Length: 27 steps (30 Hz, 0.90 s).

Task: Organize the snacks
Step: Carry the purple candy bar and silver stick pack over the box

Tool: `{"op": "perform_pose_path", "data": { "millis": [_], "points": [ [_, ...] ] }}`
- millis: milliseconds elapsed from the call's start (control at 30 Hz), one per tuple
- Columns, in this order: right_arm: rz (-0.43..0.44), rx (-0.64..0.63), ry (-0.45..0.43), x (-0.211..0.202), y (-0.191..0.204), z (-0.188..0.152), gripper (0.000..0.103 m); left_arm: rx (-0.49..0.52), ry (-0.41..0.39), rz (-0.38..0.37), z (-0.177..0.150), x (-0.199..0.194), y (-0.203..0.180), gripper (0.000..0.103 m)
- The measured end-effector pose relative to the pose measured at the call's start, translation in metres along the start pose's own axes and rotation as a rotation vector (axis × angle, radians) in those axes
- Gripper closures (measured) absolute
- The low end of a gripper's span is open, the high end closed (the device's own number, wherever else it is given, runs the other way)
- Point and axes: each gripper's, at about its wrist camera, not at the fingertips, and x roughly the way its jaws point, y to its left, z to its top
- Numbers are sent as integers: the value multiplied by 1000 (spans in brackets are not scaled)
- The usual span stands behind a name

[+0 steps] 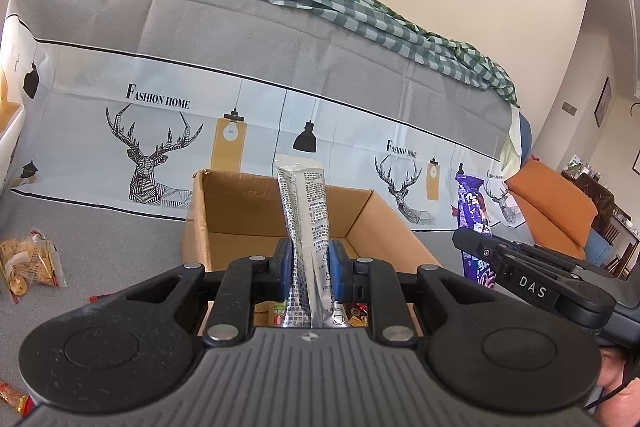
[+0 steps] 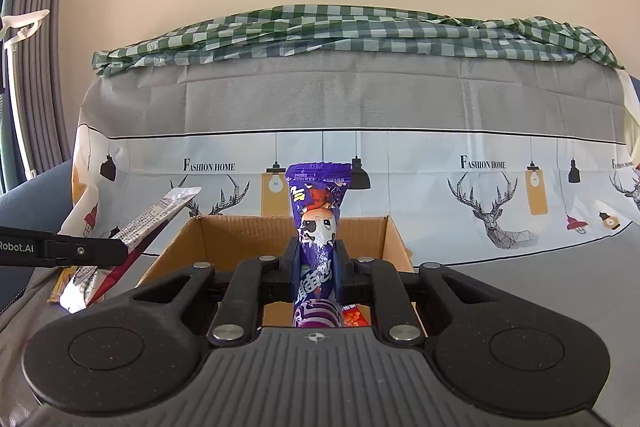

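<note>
My left gripper (image 1: 310, 261) is shut on a silver snack packet (image 1: 306, 211) and holds it upright over the near edge of an open cardboard box (image 1: 236, 211). My right gripper (image 2: 318, 263) is shut on a purple snack packet (image 2: 318, 211), also upright over the box (image 2: 248, 233). In the left wrist view the right gripper (image 1: 476, 247) and its purple packet (image 1: 472, 211) are at the right. In the right wrist view the left gripper (image 2: 120, 251) and the silver packet (image 2: 156, 213) are at the left. A few small snacks lie inside the box (image 1: 280, 315).
The box stands on a grey covered surface (image 1: 120, 247) in front of a sofa back draped with a deer-print cloth (image 1: 160, 131). A clear bag of biscuits (image 1: 30, 261) lies at the left and a red wrapper (image 1: 12, 397) at the bottom left. An orange cushion (image 1: 556, 211) is at the right.
</note>
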Motion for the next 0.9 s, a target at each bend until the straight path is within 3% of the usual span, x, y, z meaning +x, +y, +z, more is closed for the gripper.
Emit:
{"op": "perform_pose_path", "data": {
  "millis": [900],
  "points": [
    [-7,-5,9,2,1,-1,87,61,5,-14,-6,9,-11,82]
  ]
}}
